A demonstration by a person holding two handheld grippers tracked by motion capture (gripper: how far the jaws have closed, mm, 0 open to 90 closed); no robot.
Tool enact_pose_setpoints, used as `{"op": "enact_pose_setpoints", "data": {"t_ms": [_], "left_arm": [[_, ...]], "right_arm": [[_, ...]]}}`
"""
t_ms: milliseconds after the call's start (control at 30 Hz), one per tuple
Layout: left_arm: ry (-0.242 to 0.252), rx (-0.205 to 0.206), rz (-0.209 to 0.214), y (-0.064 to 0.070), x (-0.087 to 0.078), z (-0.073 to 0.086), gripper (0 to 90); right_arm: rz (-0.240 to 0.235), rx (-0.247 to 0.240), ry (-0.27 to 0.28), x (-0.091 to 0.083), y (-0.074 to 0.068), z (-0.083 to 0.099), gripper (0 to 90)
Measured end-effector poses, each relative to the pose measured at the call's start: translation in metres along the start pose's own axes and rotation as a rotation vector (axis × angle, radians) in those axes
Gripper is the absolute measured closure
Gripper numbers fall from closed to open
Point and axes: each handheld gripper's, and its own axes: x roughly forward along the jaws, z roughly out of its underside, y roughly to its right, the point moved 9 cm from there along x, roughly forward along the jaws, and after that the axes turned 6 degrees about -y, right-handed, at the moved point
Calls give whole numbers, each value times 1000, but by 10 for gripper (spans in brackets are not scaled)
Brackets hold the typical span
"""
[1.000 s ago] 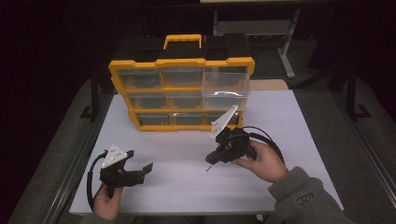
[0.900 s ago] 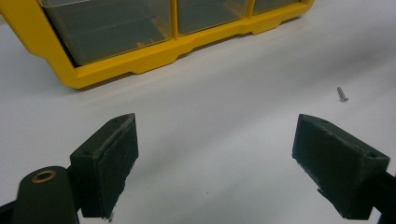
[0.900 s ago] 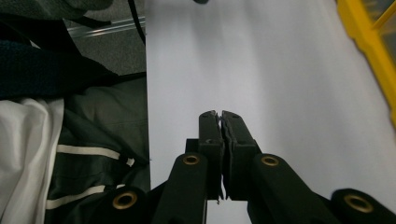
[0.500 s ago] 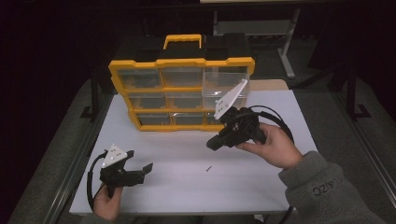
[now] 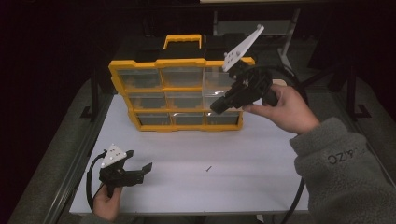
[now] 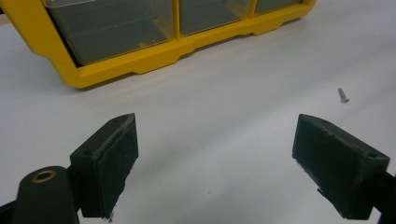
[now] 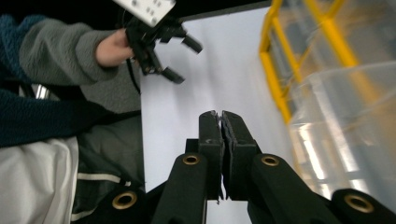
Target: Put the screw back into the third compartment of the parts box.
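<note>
In the high view, the right gripper [image 5: 219,106] is hovering right of centre in the frame, lifted off the counter [image 5: 261,149] and tilting down toward the right-hand drawers of the yellow organizer [image 5: 180,95]. Its fingers [image 7: 211,133] are pressing flat against each other in the right gripper view, closed with nothing visible between them, and a clear drawer [image 7: 345,126] is filling the right of that frame just beside them. The left gripper [image 5: 140,170] is resting low at the lower left of the high view. Its fingers [image 6: 109,163] are standing wide apart in the left gripper view, holding and touching nothing. A small screw [image 5: 209,168] is lying loose on the counter at lower centre, well apart from both grippers.
</note>
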Motion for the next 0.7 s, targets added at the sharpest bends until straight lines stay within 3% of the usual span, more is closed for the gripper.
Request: {"op": "enact_pose_setpoints", "data": {"t_ms": [167,367,500,700], "left_arm": [[1,6,-2,0,0,0,137],[-2,10,1,0,0,0,137],[-2,8,3,1,1,0,137],[-11,8,3,0,-1,1,137]], "right_arm": [[42,19,0,-19,16,-11,862],[94,76,-19,-27,46,-15,861],[104,128,-27,-25,65,-14,862],[124,157,-61,-12,83,-9,862]]}}
